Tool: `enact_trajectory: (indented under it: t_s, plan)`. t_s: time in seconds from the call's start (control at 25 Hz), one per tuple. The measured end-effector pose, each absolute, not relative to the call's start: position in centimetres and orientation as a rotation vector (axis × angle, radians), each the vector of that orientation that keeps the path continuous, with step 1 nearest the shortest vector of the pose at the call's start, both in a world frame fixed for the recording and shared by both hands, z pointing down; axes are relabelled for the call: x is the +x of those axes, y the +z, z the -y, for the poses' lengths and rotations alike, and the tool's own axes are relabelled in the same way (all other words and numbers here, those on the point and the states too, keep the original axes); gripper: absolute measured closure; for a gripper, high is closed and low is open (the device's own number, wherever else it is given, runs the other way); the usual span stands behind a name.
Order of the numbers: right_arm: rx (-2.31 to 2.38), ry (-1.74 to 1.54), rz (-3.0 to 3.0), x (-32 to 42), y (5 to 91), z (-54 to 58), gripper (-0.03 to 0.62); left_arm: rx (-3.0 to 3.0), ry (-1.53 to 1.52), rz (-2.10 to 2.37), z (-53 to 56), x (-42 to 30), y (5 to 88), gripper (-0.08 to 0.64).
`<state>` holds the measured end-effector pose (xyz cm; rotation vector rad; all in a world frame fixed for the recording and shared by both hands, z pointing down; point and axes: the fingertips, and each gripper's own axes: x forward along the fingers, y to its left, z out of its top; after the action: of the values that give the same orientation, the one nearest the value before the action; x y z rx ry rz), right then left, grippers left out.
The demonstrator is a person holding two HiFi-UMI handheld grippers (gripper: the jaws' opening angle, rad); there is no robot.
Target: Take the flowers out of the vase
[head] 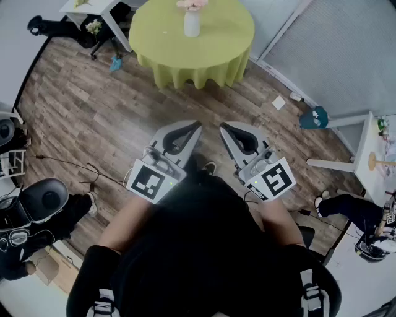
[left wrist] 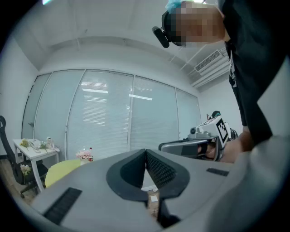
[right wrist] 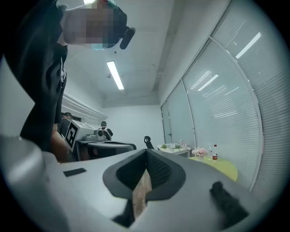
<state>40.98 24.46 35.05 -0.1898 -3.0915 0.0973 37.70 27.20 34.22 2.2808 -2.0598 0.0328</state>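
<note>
My left claw: clenched tight, nothing in it
My right claw: clenched tight too, nothing in it
Flowers: pink, standing in the white vase on the far green table
Done: nothing yet
To do: walk over, grab the flowers, lift them out

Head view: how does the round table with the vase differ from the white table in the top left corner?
The round table is draped in a yellow-green cloth that hides its legs; the white table has no cloth, and its legs show. The round table carries a white vase of pink flowers; the white table is mostly cut off by the frame's edge. Both stand on the wood floor.
</note>
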Motion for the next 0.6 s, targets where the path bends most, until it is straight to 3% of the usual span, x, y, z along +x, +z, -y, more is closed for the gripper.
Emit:
enact_trajectory:
  t_s: [0.6]
  plan:
    - [-0.177, 0.101, 3.076, 39.9, 34.7, -27.0, 0.572, 2.261, 0.014, 2.076, -30.0, 36.4, 33.6, 0.548]
